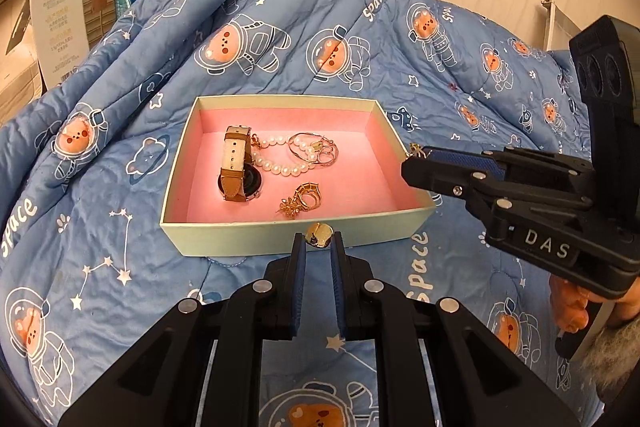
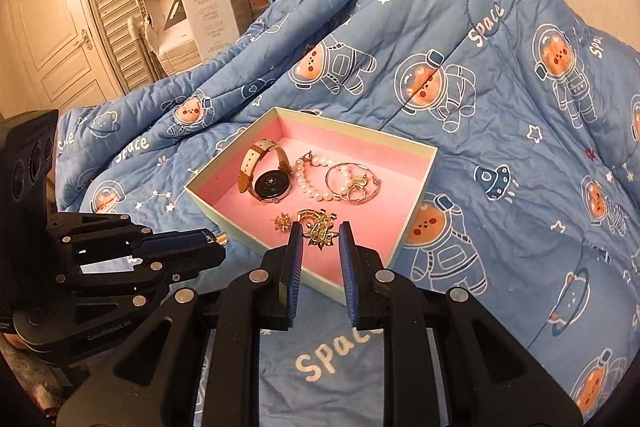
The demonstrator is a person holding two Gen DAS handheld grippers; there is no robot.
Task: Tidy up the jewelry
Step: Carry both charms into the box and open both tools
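Left tongs (image 1: pixel 318 241) clamp a small gold piece (image 1: pixel 319 233), hard to identify, just before the box (image 1: pixel 280 239); right tongs (image 2: pixel 320 233) clamp a gold brooch (image 2: pixel 321 227) over the box's near corner, quilt (image 1: pixel 120 187) beneath.

Both views are taken from the wrists, angled steeply down along the fingers and set close over the blue quilt (image 1: pixel 120 187). The open box (image 1: pixel 288 241) is faced near-side on from the left, corner-on from the right (image 2: pixel 416 211); it is shared by both views.
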